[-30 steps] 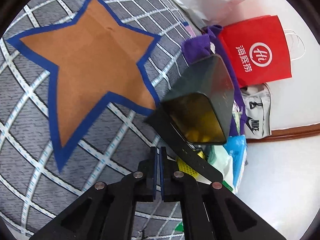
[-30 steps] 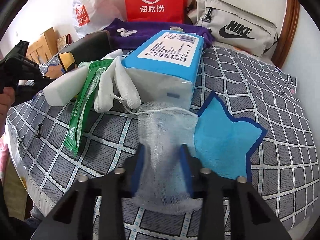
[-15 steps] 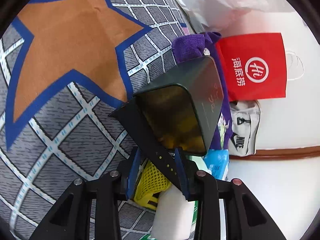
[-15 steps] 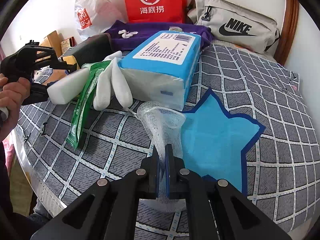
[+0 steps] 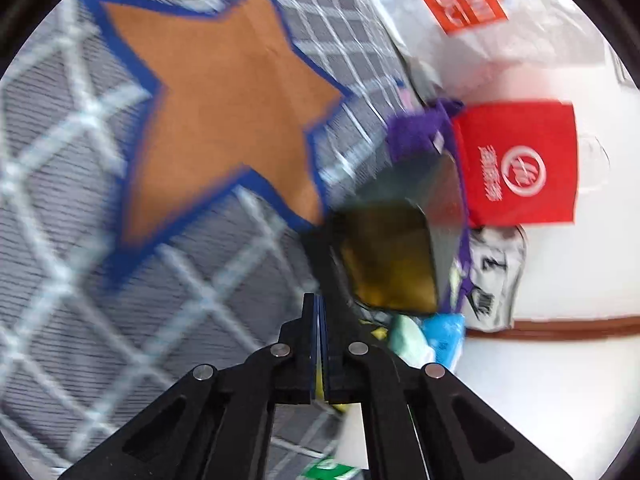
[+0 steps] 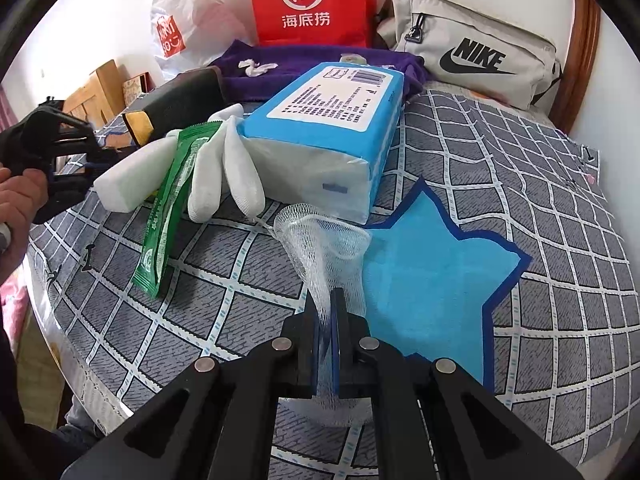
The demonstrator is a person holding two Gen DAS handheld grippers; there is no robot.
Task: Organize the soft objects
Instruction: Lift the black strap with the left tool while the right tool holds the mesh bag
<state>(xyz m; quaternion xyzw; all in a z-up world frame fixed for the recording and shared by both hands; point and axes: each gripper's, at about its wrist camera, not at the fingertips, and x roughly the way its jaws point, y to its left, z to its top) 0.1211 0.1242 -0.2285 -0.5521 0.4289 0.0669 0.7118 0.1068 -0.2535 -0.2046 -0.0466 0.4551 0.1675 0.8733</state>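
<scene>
My right gripper (image 6: 330, 300) is shut on a white mesh net (image 6: 320, 236), which stands bunched up from the pads beside the blue star (image 6: 432, 280). Behind it lie a blue tissue pack (image 6: 332, 128), a white glove (image 6: 224, 168), a green packet (image 6: 168, 208) and a white sponge (image 6: 124, 184). My left gripper (image 5: 318, 308) is shut just left of the black box (image 5: 400, 248), below the orange star (image 5: 224, 120). Something yellow (image 5: 376, 332) shows behind its pads. Blur hides whether anything is pinched.
A red bag (image 6: 312, 4), a grey Nike bag (image 6: 472, 52), a white plastic bag (image 6: 188, 20) and a purple towel (image 6: 280, 76) line the back of the checked bed cover (image 6: 224, 312). A hand (image 6: 20, 204) holds the left gripper at the bed's left edge.
My right gripper closed on the mesh net, which bunched up narrow. My left gripper opened around the black box's flap, then shut and drew back from it.
</scene>
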